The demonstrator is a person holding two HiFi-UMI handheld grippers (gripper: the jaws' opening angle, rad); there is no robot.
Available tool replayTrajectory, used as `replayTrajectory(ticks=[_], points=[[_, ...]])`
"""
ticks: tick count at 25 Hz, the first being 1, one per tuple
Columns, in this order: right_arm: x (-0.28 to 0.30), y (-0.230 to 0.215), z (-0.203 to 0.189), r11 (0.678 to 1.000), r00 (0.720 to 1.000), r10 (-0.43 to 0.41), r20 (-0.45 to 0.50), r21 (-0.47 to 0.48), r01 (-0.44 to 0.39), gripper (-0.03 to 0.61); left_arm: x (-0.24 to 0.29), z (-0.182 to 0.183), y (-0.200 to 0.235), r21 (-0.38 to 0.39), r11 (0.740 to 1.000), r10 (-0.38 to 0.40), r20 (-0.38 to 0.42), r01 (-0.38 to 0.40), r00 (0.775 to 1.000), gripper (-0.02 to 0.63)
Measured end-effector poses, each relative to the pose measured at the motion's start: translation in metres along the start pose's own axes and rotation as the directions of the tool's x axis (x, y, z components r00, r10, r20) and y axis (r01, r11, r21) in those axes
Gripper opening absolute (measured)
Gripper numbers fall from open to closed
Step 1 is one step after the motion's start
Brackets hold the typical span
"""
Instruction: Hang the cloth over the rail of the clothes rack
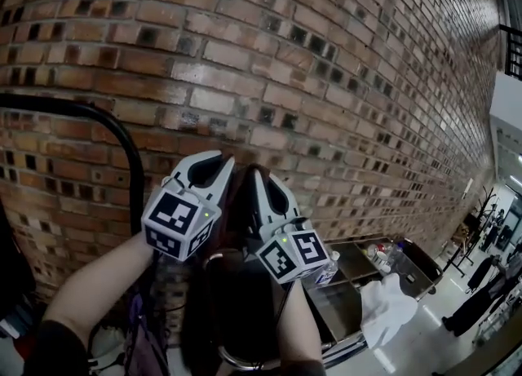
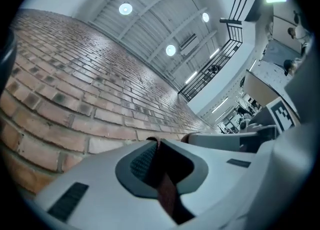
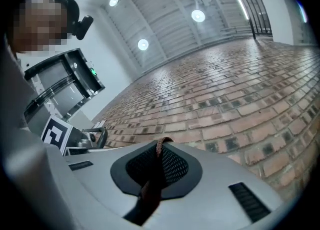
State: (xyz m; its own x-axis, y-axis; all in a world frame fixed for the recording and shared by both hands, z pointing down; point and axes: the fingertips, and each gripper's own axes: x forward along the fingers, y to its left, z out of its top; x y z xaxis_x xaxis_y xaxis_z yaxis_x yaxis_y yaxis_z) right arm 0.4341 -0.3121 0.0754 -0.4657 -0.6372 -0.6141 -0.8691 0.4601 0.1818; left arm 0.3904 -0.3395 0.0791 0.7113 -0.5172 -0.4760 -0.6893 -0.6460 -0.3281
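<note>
A dark reddish-brown cloth [image 1: 238,285] hangs down between my two grippers, which are raised side by side in front of a brick wall. My left gripper [image 1: 218,161] is shut on the cloth's upper edge, and in the left gripper view a strip of cloth [image 2: 165,184] is pinched between the closed jaws of the gripper [image 2: 156,141]. My right gripper [image 1: 259,174] is shut on the same edge just to the right, with a thin fold of cloth [image 3: 152,174] running through its jaws [image 3: 161,143]. The black rail of the clothes rack [image 1: 106,126] curves in at the left, beside and below the left gripper.
The brick wall [image 1: 326,81] fills the view close ahead. A metal cart [image 1: 359,272] with bottles stands at lower right, with a white cloth [image 1: 385,309] at its edge. Purple hangers [image 1: 134,325] hang at lower left under the rail. People stand far off at right.
</note>
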Motion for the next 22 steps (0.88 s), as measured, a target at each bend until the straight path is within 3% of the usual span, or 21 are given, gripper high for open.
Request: replayTrajectory(ticks=[6,11,14,18,22], points=[[0.025,-0.002,0.037,0.998,0.992,-0.035,0.120,-0.042,0.040,0.029,0.024,0.036,0.021,0.060,0.998,-0.028,0.072,0.024,0.997,0.023],[0.042,0.007,0.033,0.997,0.993,-0.056,0.107,-0.048,0.061,0.029,0.035,0.046,0.034,0.032,0.996,-0.083,0.060,0.082,0.995,0.023],[0.053,0.007,0.030,0.996,0.992,-0.092,0.089,-0.012,0.094,0.029,0.037,0.048,0.048,-0.009,0.995,-0.102,0.042,0.102,0.994,0.023],[0.068,0.014,0.034,0.992,0.992,-0.112,0.064,0.061,0.108,0.029,0.034,0.062,0.060,0.030,0.992,-0.123,0.044,0.122,0.991,0.023],[0.091,0.025,0.038,0.982,0.992,-0.112,0.060,0.161,0.101,0.029,0.044,0.073,0.085,-0.044,0.993,-0.115,-0.054,0.113,0.992,0.023]])
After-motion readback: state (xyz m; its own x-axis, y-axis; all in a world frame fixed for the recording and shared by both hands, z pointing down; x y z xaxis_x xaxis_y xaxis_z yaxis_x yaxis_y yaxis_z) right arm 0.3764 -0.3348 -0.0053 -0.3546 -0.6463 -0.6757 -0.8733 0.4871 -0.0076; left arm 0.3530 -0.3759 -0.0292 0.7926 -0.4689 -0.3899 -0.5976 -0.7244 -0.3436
